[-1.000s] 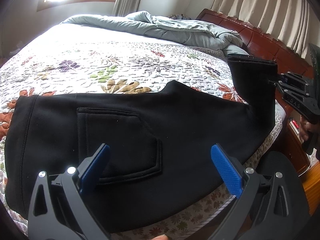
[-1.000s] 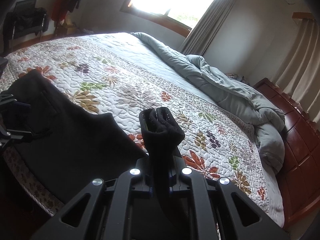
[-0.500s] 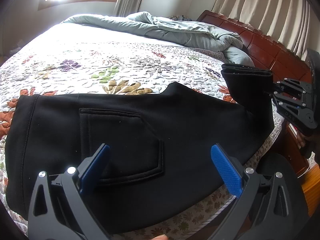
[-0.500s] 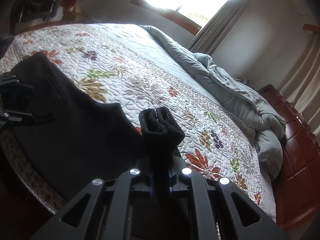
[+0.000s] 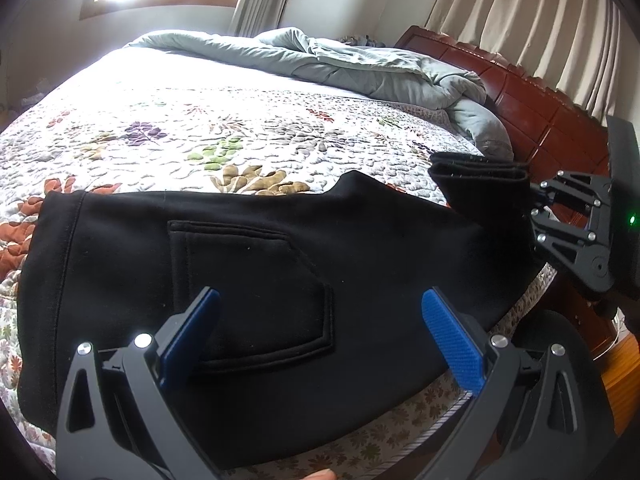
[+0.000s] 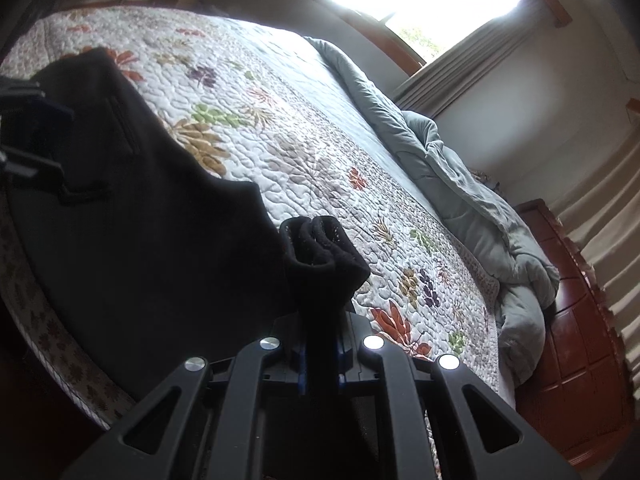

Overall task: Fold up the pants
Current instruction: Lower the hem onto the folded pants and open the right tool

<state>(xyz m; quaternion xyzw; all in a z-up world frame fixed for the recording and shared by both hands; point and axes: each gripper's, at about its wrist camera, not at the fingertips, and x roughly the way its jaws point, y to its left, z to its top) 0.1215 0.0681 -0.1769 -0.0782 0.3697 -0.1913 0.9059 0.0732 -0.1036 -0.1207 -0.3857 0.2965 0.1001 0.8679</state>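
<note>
**Pants: lengthwise fold made, cross fold under way**

1. Bed (image 5: 192, 120): we see it fill both views, with a floral quilt and a grey duvet (image 5: 360, 68) bunched at upper right in the left view.
2. Pants (image 5: 280, 280): black, lying flat across the lower centre, pocket up, legs apparently stacked. We judge the lengthwise fold done. The cuffs (image 6: 320, 248) are raised at centre in the right view; carrying them over to the waist remains.
3. Right gripper (image 6: 320, 364): fingers pressed together, pinching the leg ends.
4. Left gripper (image 5: 320, 336): blue pads (image 5: 452, 344) spread wide over the near edge, holding nothing.
</note>
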